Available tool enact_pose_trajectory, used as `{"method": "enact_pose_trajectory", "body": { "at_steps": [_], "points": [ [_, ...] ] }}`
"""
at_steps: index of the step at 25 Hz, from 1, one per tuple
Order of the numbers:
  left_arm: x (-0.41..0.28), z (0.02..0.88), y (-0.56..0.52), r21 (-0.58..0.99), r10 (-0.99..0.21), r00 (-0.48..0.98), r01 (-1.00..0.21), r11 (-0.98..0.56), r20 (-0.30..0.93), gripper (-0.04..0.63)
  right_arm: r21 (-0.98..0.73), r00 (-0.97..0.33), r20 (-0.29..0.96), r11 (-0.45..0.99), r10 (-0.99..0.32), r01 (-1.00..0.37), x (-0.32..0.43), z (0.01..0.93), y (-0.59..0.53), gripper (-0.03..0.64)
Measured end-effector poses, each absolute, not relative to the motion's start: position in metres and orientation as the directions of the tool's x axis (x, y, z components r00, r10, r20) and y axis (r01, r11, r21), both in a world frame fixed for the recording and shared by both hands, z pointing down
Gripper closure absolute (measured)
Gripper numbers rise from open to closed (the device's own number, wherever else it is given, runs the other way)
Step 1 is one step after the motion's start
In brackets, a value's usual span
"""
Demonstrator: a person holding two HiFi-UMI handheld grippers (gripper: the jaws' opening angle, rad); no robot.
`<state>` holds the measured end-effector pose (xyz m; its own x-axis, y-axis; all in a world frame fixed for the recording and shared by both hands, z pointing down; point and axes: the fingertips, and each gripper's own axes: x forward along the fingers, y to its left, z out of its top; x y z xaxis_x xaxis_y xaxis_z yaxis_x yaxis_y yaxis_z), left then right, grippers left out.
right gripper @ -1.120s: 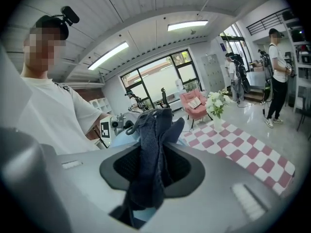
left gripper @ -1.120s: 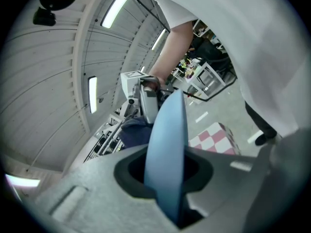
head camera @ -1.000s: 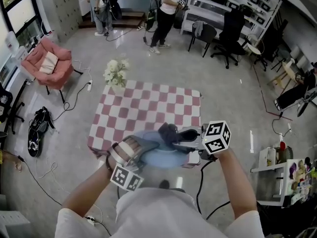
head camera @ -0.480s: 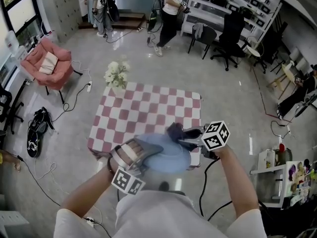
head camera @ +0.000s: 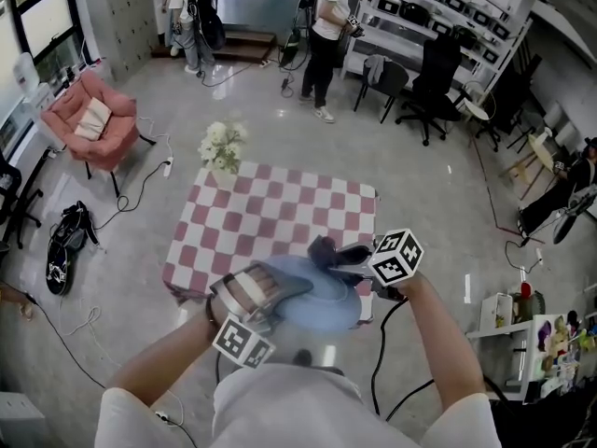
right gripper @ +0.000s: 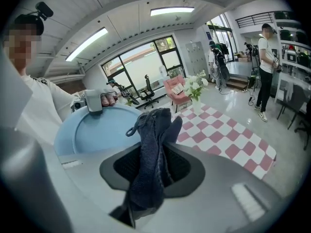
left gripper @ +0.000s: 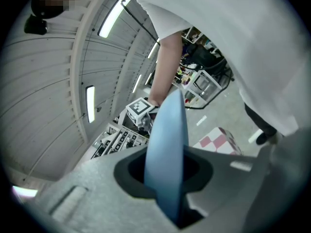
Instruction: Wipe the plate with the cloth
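Observation:
A light blue plate (head camera: 315, 299) is held tilted above the near edge of the checkered table, gripped at its left rim by my left gripper (head camera: 270, 292), which is shut on it. In the left gripper view the plate (left gripper: 166, 149) runs edge-on between the jaws. My right gripper (head camera: 347, 256) is shut on a dark blue cloth (head camera: 324, 250), which sits at the plate's upper right rim. In the right gripper view the cloth (right gripper: 153, 157) hangs bunched from the jaws with the plate (right gripper: 95, 132) just behind it.
A red-and-white checkered table (head camera: 280, 217) stands in front of me with a white flower bunch (head camera: 221, 146) at its far left corner. A pink armchair (head camera: 89, 118) is to the left. People (head camera: 328, 21) stand at the back, near black chairs (head camera: 434, 73) and shelves.
The plate has come up from lying low to a tilted hold nearer my body. The cloth has shifted from the plate's top middle toward its upper right rim.

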<state>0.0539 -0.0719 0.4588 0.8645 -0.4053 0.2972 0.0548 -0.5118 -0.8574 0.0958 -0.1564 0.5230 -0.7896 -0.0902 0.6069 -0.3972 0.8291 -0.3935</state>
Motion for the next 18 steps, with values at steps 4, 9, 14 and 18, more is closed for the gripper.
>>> {"method": "enact_pose_trajectory", "body": {
  "at_steps": [4,9,14,18],
  "points": [
    [0.057,0.462,-0.071,-0.852,-0.403,0.862,0.06,-0.52,0.307,0.523,-0.372,-0.785,0.619,0.865,-0.04,-0.337,0.083,0.513,-0.144,0.499],
    [0.062,0.467,-0.064,-0.853,-0.39,0.862,0.088,-0.514,0.324,0.522,-0.386,-0.809,0.586,0.894,0.047,-0.227,0.057,0.497,-0.122,0.499],
    [0.066,0.468,-0.06,-0.857,-0.389,0.866,0.082,-0.509,0.314,0.522,-0.423,-0.846,0.521,0.895,0.11,-0.144,0.04,0.478,-0.115,0.499],
    [0.07,0.467,-0.052,-0.865,-0.381,0.871,0.091,-0.494,0.309,0.522,-0.46,-0.869,0.477,0.879,0.128,-0.123,0.033,0.473,-0.118,0.5]
  ]
}}
